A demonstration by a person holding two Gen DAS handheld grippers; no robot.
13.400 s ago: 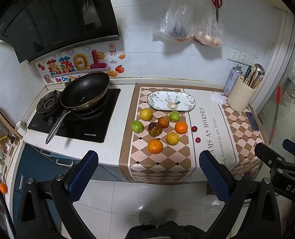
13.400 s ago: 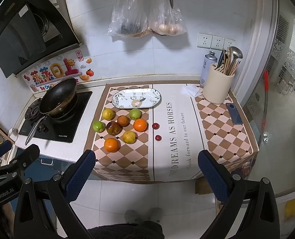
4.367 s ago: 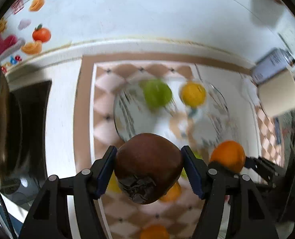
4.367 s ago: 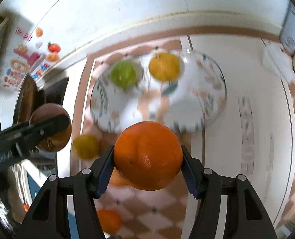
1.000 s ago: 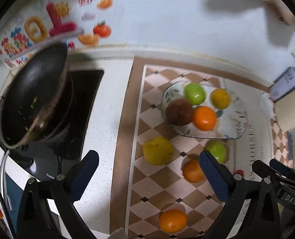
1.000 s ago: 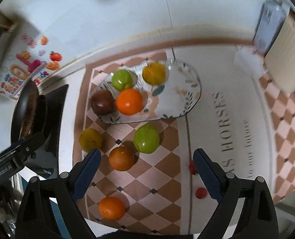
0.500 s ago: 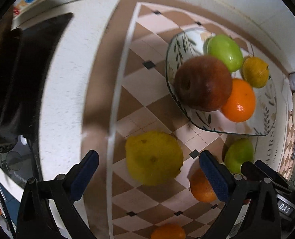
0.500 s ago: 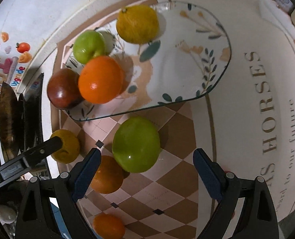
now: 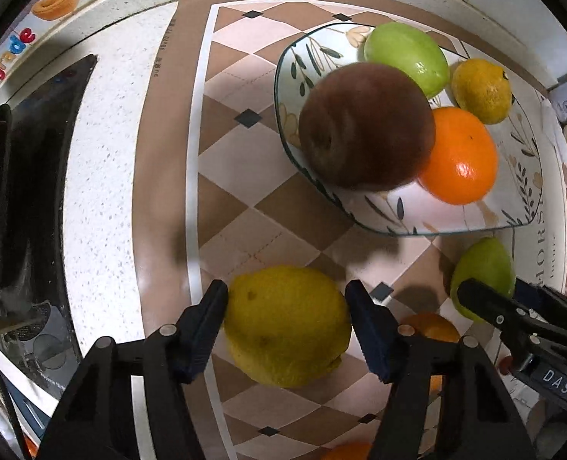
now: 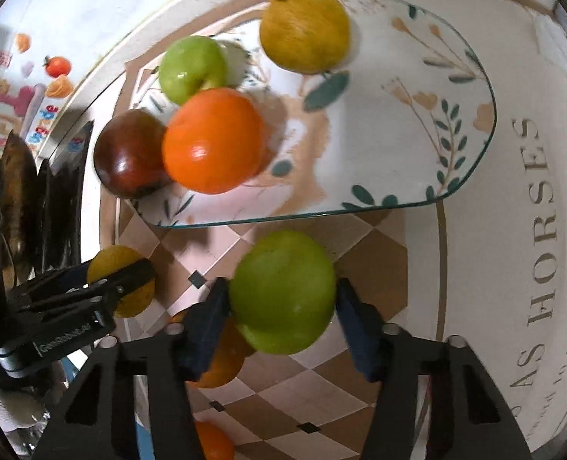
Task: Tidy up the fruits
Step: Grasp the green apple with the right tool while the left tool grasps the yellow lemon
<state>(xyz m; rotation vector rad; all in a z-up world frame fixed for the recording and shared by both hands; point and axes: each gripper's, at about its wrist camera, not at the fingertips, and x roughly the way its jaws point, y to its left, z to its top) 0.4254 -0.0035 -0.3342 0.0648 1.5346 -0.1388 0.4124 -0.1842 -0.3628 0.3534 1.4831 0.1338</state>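
Four fruits on plate (image 10: 456, 122), left claw (image 9: 285, 326) closing on yellow fruit (image 9: 287, 326), right claw (image 10: 281, 306) closing on green fruit (image 10: 283, 291).

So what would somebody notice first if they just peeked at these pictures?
Probably the big yellow citrus fruit between the closing blue pads of the left gripper, and the round green apple between the right gripper pads. Behind them, the leaf-patterned glass plate already holds four colourful fruits.

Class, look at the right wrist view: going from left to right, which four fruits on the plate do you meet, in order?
Dark red fruit → green apple → orange → yellow citrus, all on the patterned plate.
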